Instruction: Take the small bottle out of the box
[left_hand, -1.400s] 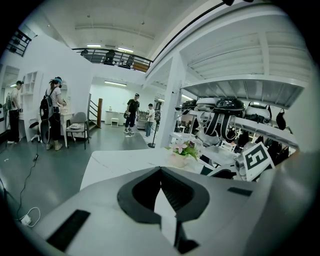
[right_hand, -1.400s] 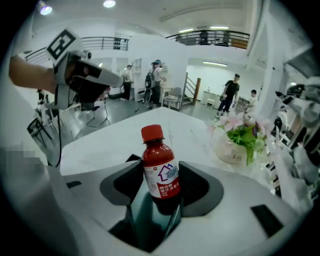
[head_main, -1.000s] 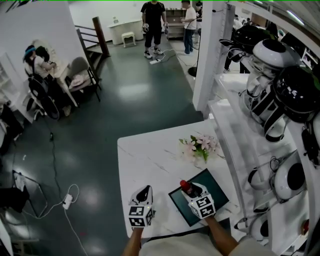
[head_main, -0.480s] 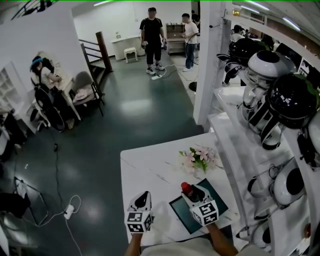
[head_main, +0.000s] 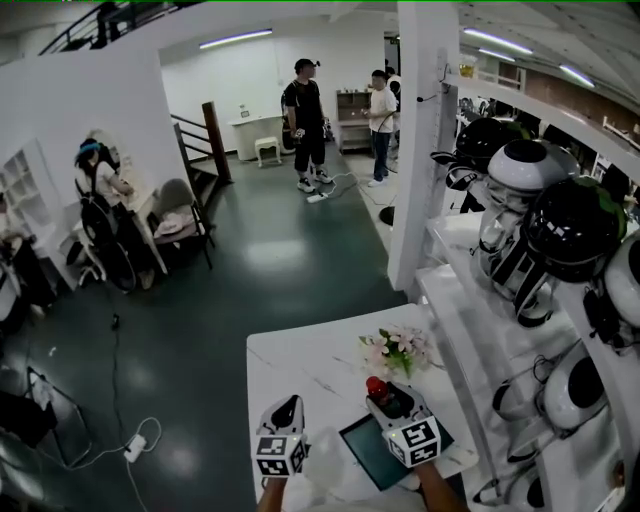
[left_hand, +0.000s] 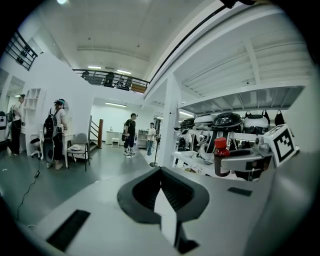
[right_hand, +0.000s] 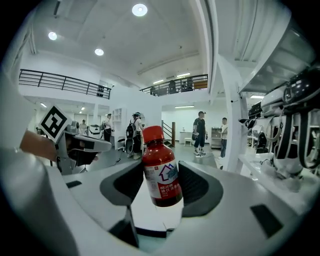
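Observation:
My right gripper (head_main: 385, 398) is shut on a small dark bottle (head_main: 378, 390) with a red cap. It holds the bottle upright in the air above the dark green box (head_main: 372, 452) on the white table (head_main: 300, 370). In the right gripper view the bottle (right_hand: 161, 172) stands between the dark pads (right_hand: 200, 187), its white label facing the camera. My left gripper (head_main: 287, 412) hangs to the left over the table, shut and empty. From the left gripper view the bottle (left_hand: 220, 156) shows at the right, in the right gripper (left_hand: 240, 161).
A bunch of pink flowers (head_main: 398, 350) lies on the table beyond the box. White shelves with robot heads (head_main: 545, 200) run along the right, behind a white pillar (head_main: 420, 150). People (head_main: 305, 120) stand far back on the dark floor; one sits at the left (head_main: 100, 190).
The head view has tilted up, so the room shows more and the table less. The right gripper still holds the bottle, now higher over the box. The left gripper stays beside it.

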